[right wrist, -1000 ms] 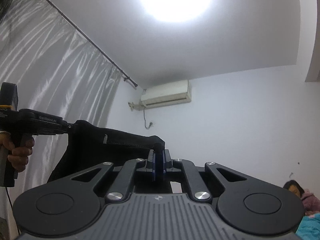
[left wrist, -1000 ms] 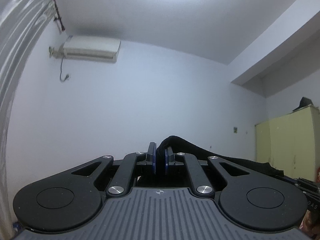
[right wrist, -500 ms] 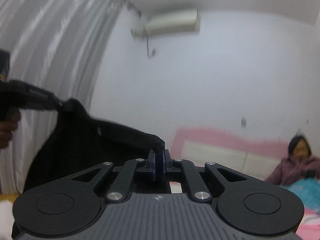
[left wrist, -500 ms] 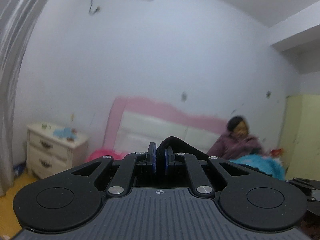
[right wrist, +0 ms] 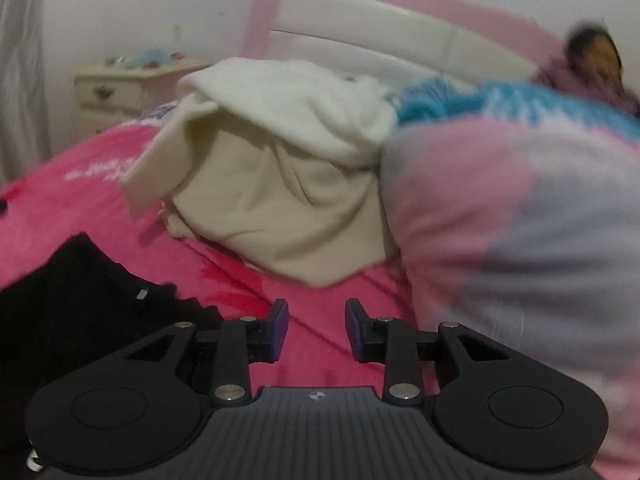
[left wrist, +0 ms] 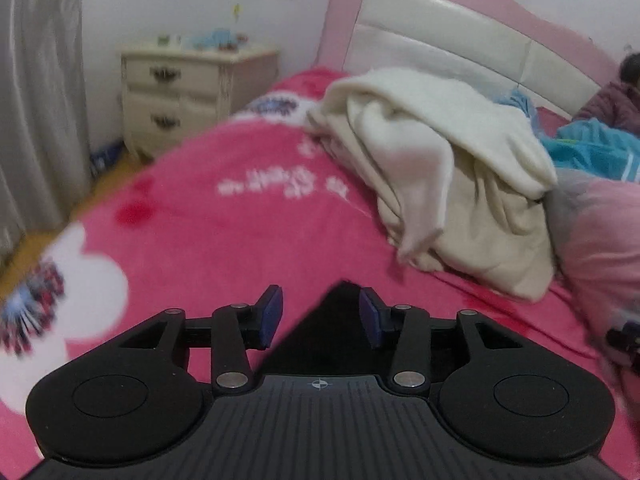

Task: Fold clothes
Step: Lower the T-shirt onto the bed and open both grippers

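A black garment (right wrist: 68, 304) lies on the pink bedspread (right wrist: 60, 200) at the lower left of the right wrist view. One corner of the black garment (left wrist: 320, 332) pokes up between the spread fingers in the left wrist view. My left gripper (left wrist: 320, 322) is open just above that corner, and whether a pad touches the cloth I cannot tell. My right gripper (right wrist: 316, 330) is open over bare pink bedspread, to the right of the garment, with nothing between its fingers.
A heap of cream and white clothes (left wrist: 440, 168) lies mid-bed, with a pink and grey pillow (right wrist: 520, 240) and a blue blanket (left wrist: 592, 148) to its right. A person (right wrist: 592, 64) sits by the pink headboard (left wrist: 460, 28). A cream nightstand (left wrist: 188, 88) stands at the left.
Both grippers dropped from pointing at the ceiling and wall down to the bed. Both opened and let go of the black garment, which now lies on the bedspread.
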